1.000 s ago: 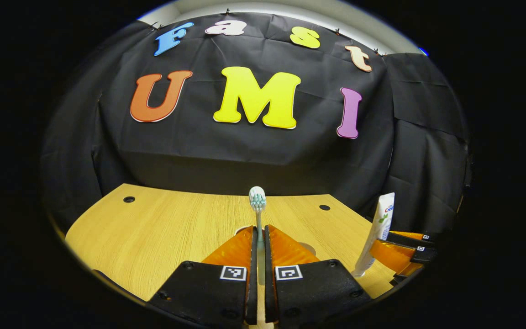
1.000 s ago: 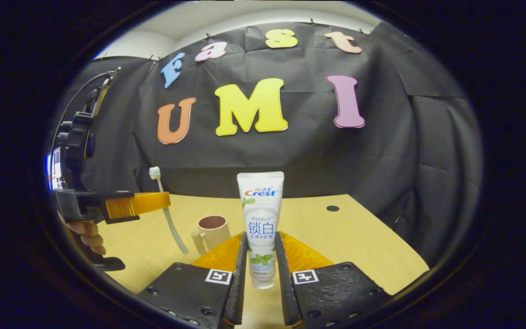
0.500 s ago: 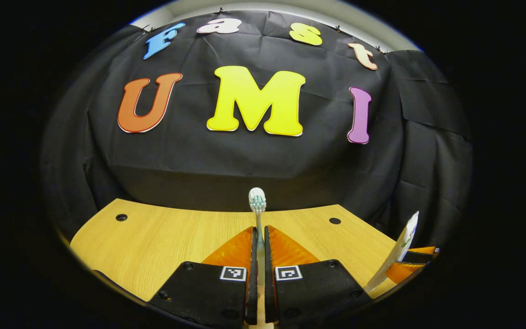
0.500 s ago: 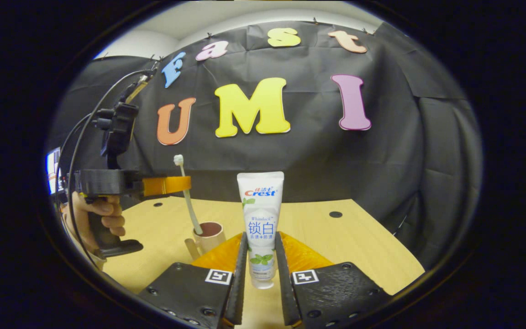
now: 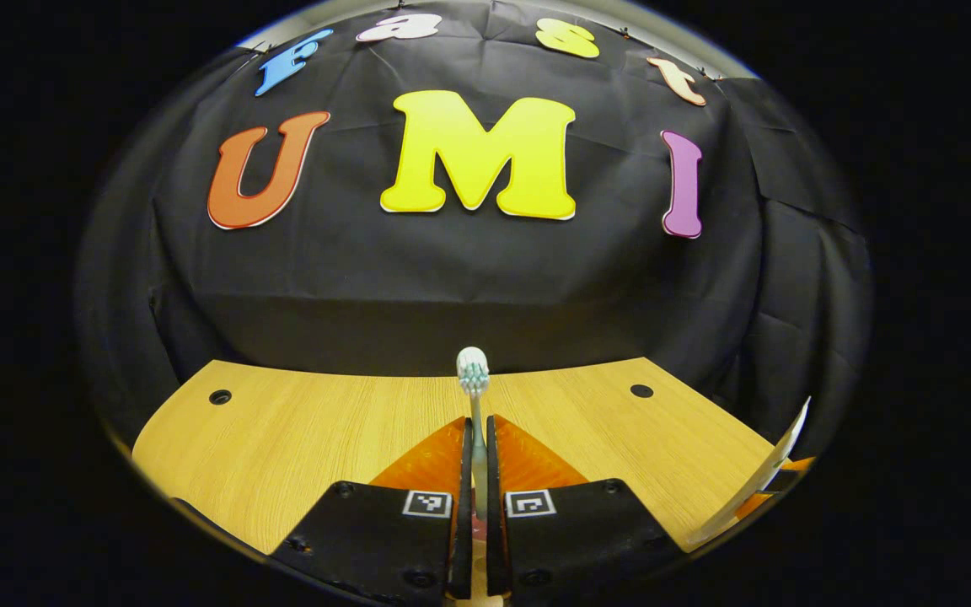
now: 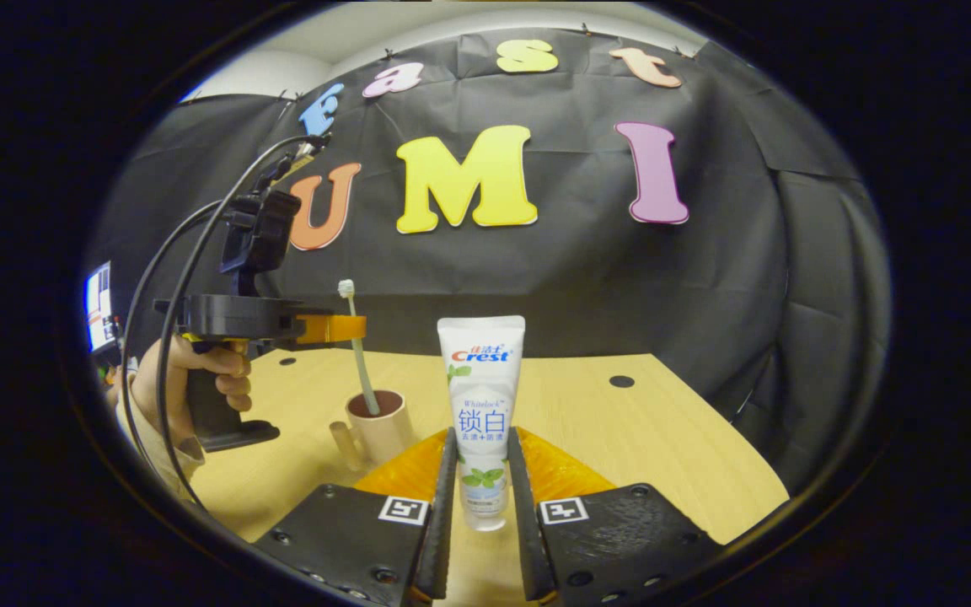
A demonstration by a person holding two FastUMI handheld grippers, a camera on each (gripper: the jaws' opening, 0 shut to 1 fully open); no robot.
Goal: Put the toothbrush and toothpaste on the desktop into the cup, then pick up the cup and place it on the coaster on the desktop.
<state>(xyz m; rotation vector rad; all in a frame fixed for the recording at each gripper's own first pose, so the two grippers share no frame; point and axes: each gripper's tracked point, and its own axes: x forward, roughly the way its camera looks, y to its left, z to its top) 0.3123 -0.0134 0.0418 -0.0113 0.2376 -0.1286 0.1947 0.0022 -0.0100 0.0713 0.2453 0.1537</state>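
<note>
My left gripper [image 5: 475, 443] is shut on the white toothbrush [image 5: 474, 375], whose bristled head stands upright above the fingers. In the right gripper view the left gripper [image 6: 334, 328] holds that toothbrush [image 6: 356, 346] nearly upright with its lower end inside the beige cup [image 6: 380, 424] on the wooden desktop [image 6: 646, 447]. My right gripper [image 6: 482, 476] is shut on the white toothpaste tube [image 6: 482, 396], held upright to the right of the cup. The tube's top edge [image 5: 764, 476] shows at the right rim of the left gripper view.
A hand [image 6: 190, 379] grips the left gripper's black handle, with cables looping above it. The desktop has small dark holes [image 5: 219, 396] [image 5: 641, 390] [image 6: 621, 381] near its back edge. The black cloth wall stands right behind the desk.
The left gripper has moved right and lowered the toothbrush deeper into the cup, standing it more upright. The right gripper has held the toothpaste still.
</note>
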